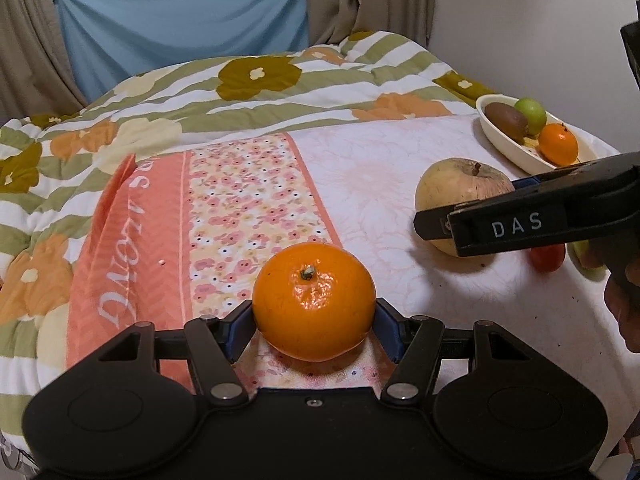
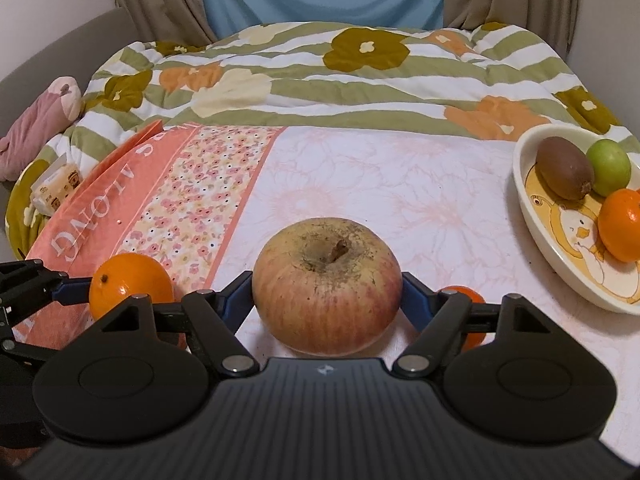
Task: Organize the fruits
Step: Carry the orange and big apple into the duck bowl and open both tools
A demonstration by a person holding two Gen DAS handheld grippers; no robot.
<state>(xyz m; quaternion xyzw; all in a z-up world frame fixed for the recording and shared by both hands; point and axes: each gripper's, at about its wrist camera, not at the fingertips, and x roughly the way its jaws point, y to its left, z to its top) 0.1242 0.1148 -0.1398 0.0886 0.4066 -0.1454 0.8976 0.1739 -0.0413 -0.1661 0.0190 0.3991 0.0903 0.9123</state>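
Left wrist view: left gripper (image 1: 314,322) jaws about half open, both blue pads pressed against a mandarin (image 1: 314,300) over the floral cloth (image 1: 248,200). To the right the right gripper (image 1: 436,220) straddles an apple (image 1: 452,196); white dish (image 1: 504,140) behind holds a kiwi (image 1: 506,119), green fruit (image 1: 531,111) and a small orange (image 1: 557,143). Right wrist view: right gripper (image 2: 327,300) jaws wide, pads touching the apple's (image 2: 327,284) sides on the pink-white sheet (image 2: 380,184); mandarin (image 2: 128,280) at left, dish (image 2: 536,216) at right.
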